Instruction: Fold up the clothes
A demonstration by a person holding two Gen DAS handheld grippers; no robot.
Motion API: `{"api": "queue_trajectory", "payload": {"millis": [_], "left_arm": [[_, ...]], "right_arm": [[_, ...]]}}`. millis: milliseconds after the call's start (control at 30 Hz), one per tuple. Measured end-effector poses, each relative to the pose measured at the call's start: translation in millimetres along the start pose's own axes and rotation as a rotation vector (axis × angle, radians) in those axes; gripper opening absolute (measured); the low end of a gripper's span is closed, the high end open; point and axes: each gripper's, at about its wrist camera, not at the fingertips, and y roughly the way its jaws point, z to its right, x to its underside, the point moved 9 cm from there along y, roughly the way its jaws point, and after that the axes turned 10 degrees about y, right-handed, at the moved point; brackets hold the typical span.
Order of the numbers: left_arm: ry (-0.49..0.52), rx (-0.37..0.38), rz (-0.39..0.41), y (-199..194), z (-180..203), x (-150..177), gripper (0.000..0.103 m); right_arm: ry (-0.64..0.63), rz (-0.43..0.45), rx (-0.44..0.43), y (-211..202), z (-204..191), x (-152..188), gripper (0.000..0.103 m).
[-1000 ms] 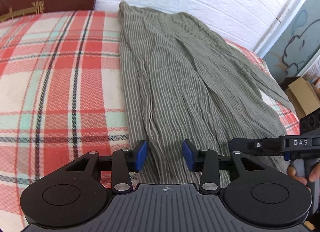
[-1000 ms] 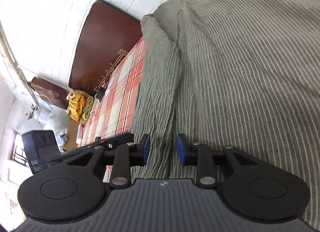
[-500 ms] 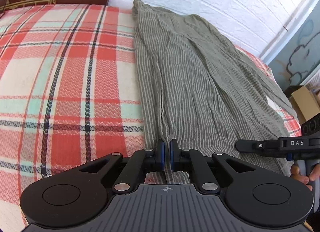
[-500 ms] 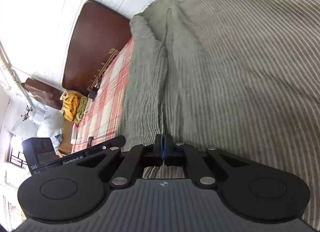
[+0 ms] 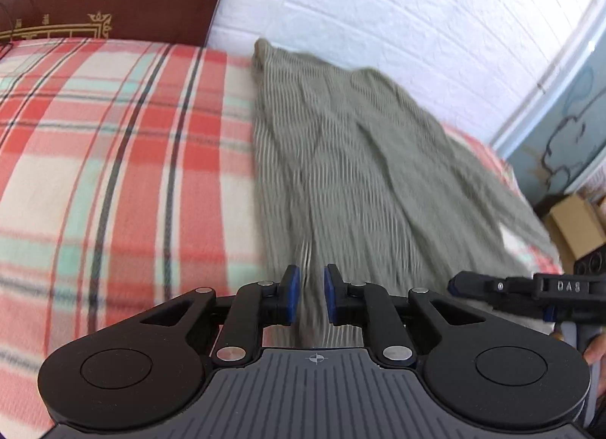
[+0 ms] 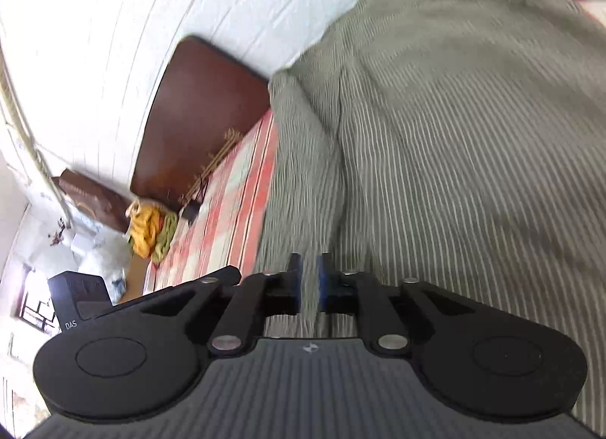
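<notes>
Left claw (image 5: 308, 293) sits low over the near edge of the green striped garment (image 5: 360, 159), blue pads narrowly apart with a ridge of the fabric running up between them; blur makes it hard to say whether the pads press it. Right claw (image 6: 308, 280) likewise: pads a narrow gap apart, a raised strip of the same cloth between them, contact unclear. Garment lies spread lengthwise on the bed, on a red plaid blanket (image 5: 113, 159), its far end reaching the white brick wall (image 5: 378, 3). Left wrist view alone shows the full run of the garment, a sleeve-like strip trailing off to the right, a cardboard box (image 5: 575, 223) beyond the bed edge, and the right tool's arm marked DAS with part of a hand (image 5: 596, 352) cut off at the frame edge. Right wrist view alone shows a long fold line down the garment (image 6: 454, 155), the dark headboard (image 6: 197, 113) side-on, a yellow and green bundle (image 6: 151, 227) past the bed, and the left tool's body low at left. Both views are motion-blurred; the garment's near hem is hidden under the tool bodies.
</notes>
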Motion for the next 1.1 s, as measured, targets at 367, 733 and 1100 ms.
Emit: {"api": "queue_trajectory", "payload": {"millis": [367,733,1100], "left_arm": [[0.013,-0.034,-0.002,45,-11,-31,0.040],[-0.011,-0.041,-0.026,52,-25,-18,0.000],[-0.052,-0.078,-0.002,47,-39,-15,0.000]], "right_arm": [[0.039,-0.009,0.048,39,5,-25,0.033],[-0.009,-0.018,0.115,44,13,-26,0.006],[0.013,-0.009,0.120,41,21,-25,0.005]]}}
